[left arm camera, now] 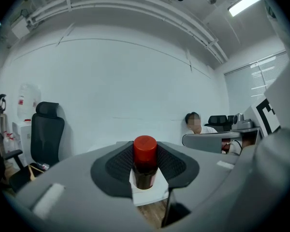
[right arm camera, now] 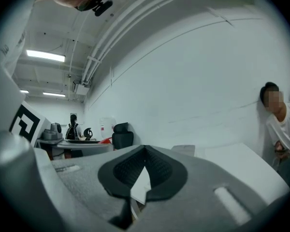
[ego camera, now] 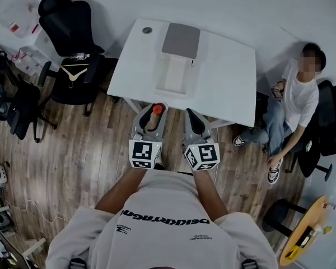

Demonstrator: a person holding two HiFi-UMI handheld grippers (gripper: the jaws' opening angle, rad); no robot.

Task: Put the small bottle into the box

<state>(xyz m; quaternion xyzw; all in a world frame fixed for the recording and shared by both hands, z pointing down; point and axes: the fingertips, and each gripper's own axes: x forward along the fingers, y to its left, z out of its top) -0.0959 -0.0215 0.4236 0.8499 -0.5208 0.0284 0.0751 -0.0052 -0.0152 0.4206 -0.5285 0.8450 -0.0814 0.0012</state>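
Both forearms (ego camera: 208,192) bare, reaching forward, 2 grippers side by side and about level, marker cubes up. On the left gripper (ego camera: 155,114), jaws clamped on the upright small bottle (left arm camera: 145,151), red cap above the pads. On the right gripper (ego camera: 192,115), jaws meet at the tips, nothing between them.

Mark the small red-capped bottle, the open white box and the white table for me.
Small dark bottle with red cap (left arm camera: 145,149), left gripper view: on the cap.
Open white box with grey lid (ego camera: 173,74), head view: inner floor.
White table (ego camera: 229,77), head view: bare top.
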